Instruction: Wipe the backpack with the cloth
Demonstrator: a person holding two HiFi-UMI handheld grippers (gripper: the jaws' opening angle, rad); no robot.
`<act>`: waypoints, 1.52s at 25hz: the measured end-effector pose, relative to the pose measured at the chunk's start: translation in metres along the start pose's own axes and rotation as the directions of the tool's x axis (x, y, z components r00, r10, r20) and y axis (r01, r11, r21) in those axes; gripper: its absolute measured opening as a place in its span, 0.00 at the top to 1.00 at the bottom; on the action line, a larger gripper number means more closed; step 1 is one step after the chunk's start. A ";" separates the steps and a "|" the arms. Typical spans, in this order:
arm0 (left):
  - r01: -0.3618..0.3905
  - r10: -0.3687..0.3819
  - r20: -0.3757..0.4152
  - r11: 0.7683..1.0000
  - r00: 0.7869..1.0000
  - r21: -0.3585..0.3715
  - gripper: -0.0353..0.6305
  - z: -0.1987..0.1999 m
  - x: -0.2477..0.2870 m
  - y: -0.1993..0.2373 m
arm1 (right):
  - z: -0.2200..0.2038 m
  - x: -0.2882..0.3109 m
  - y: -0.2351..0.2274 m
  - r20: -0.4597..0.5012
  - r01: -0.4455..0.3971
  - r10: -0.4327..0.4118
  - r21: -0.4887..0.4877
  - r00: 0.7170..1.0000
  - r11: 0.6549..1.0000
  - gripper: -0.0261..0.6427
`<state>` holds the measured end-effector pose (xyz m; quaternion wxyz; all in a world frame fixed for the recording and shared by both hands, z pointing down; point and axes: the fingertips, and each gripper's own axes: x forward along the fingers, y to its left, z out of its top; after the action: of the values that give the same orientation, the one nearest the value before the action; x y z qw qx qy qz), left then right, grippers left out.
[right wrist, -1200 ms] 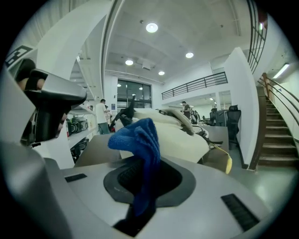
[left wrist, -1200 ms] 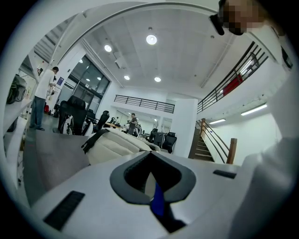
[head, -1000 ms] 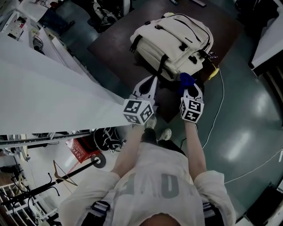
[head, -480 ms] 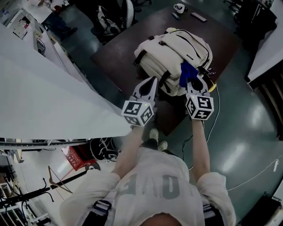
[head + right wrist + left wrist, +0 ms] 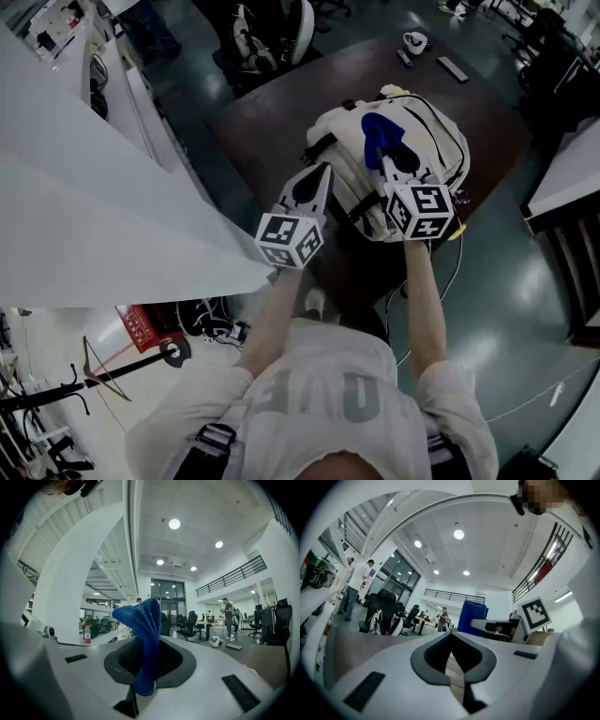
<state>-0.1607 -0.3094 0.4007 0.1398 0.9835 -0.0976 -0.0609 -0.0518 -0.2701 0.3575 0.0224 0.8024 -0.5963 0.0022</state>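
Both arms stretch forward — right gripper (image 5: 388, 161) pinches the cloth (image 5: 376, 129) over the backpack (image 5: 433, 142); left gripper (image 5: 317, 176) alongside (jaws together).

A white mug (image 5: 413, 41) stands by the far edge of the dark surface (image 5: 267, 117), a flat dark slab (image 5: 453, 68) just beside it. An office chair (image 5: 272, 33) sits beyond the far-left corner.

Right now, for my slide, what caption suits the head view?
Right tongs hold a blue cloth over the cream backpack on a dark table; left tongs shut alongside.
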 end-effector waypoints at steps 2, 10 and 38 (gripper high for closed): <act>-0.024 0.024 -0.005 1.000 1.000 0.002 0.94 -0.002 0.003 0.008 | 0.000 0.018 0.002 -0.013 -0.034 0.034 -0.030 0.999 0.999 0.89; -0.245 0.245 0.009 0.969 0.969 0.006 0.94 -0.014 0.009 0.021 | 0.011 0.074 -0.014 -0.099 -0.187 0.160 -0.418 0.982 0.889 0.89; -0.552 0.551 0.076 0.834 0.831 -0.009 0.94 -0.017 0.004 0.026 | -0.092 0.138 0.039 -0.540 -0.572 0.336 -0.820 0.772 -0.005 0.89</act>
<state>-0.1586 -0.3304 0.4237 0.1413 0.9115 -0.3824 -0.0543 -0.0471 -0.4103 0.4548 0.5764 0.3532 -0.6767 -0.2917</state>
